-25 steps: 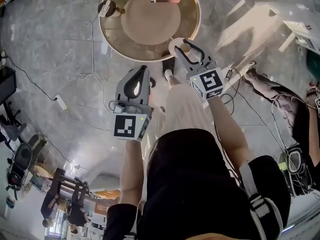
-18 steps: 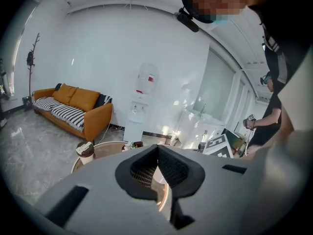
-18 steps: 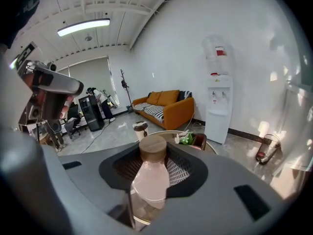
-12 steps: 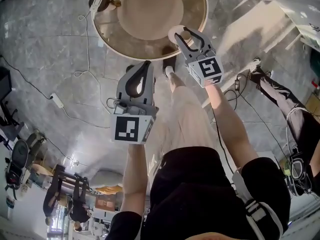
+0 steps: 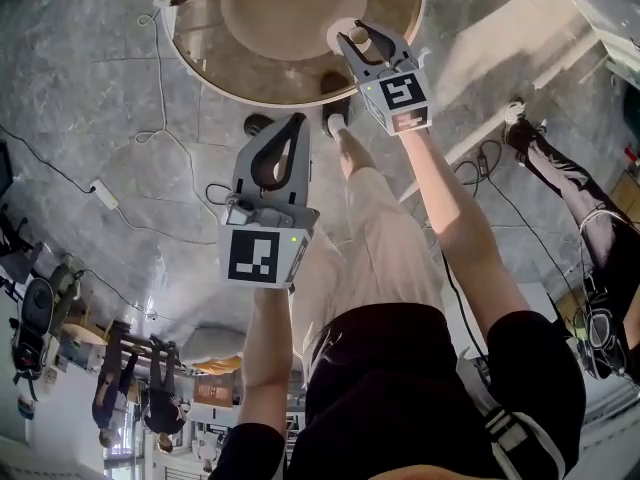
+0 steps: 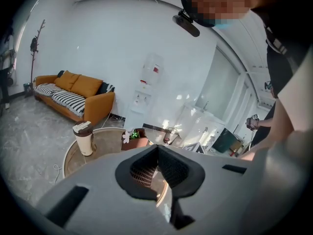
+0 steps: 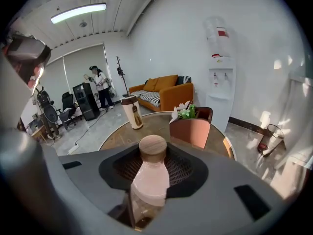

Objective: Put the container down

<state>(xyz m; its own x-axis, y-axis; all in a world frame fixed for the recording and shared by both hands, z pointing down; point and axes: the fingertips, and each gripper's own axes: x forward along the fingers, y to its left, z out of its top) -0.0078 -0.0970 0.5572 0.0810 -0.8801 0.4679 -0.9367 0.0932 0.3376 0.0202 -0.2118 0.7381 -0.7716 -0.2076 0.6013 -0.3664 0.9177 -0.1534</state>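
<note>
Head view: we see the right gripper (image 5: 352, 40) clamped on the container (image 5: 358, 36), a small bottle with a wooden cap. It is held up just past the near rim of the round table (image 5: 205, 66), which lies below and ahead of the fingertips. The left gripper (image 5: 292, 128) hangs well back from the table with its jaws pressed together and nothing in them.

Left gripper view: the left gripper (image 6: 157, 155) has its pads closed on each other, empty. A tumbler (image 6: 83, 138) and a planter (image 6: 137, 140) stand far ahead of the tips.

Right gripper view: the right gripper (image 7: 152, 165) is grasping the container (image 7: 150, 175) between its pads, cap (image 7: 152, 148) poking out beyond the tips. The planter (image 7: 193, 129) sits ahead and slightly right of the fingers, the tumbler (image 7: 132, 111) ahead-left and farther off.

Risks, as we judge them:
- The bottle is tall and narrow, so letting go before its base sits flat would likely tip it.
- It hovers close to the table rim, so lowering here could land it half off the edge.
- Pushing too far forward to fix that could bump the planter.
- The top looks like glass, so a hard drop might knock or skid.
</note>
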